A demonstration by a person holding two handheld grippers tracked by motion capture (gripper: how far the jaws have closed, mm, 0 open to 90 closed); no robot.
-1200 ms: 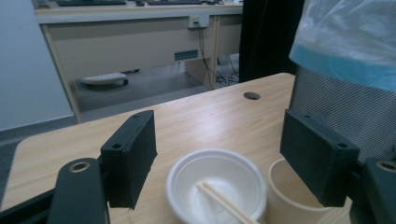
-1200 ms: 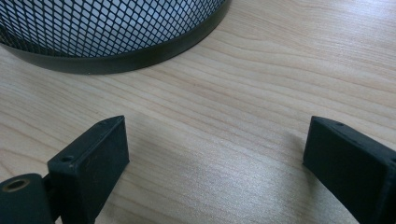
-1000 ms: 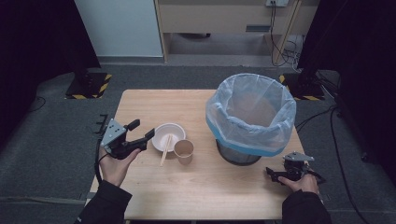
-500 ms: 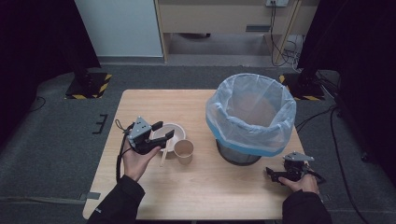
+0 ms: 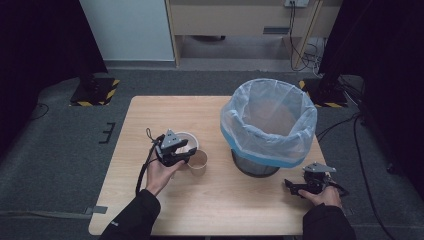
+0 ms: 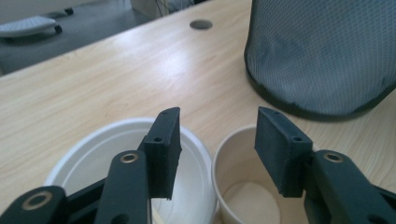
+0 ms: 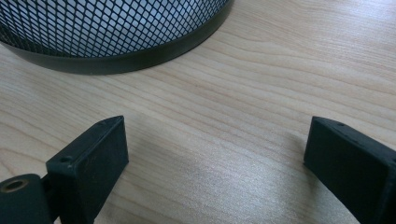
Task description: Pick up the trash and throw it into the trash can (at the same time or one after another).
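1. Currently the left gripper point(image 5: 186, 152) hovers low over the white bowl point(image 5: 186, 137) and the paper cup point(image 5: 198, 160), held in the person's left hand point(image 5: 161, 174).
2. In the left gripper view its jaws have just been closing and stand partly apart, pressing on nothing; one jaw hangs over the bowl point(image 6: 93, 158) and the other over the cup point(image 6: 236, 186), with the two rims in the gap between them.
3. Cup and bowl sit upright, just beside each other, left of centre on the table point(image 5: 150, 115).
4. A thin wooden stick point(image 6: 156, 217) peeks out of the bowl at the bottom edge of that view; what it is cannot be made out.
5. A mesh bin point(image 5: 257, 167) lined with a pale blue bag point(image 5: 270, 125) stands to the right of the cup, near but apart.
6. The right gripper point(image 5: 295, 186) rests low at the table's right front, just beside the bin's base, in the right hand point(image 5: 320, 195).
7. Its jaws are spread wide over bare wood with nothing between them, the bin's black rim point(image 7: 140, 58) ahead.
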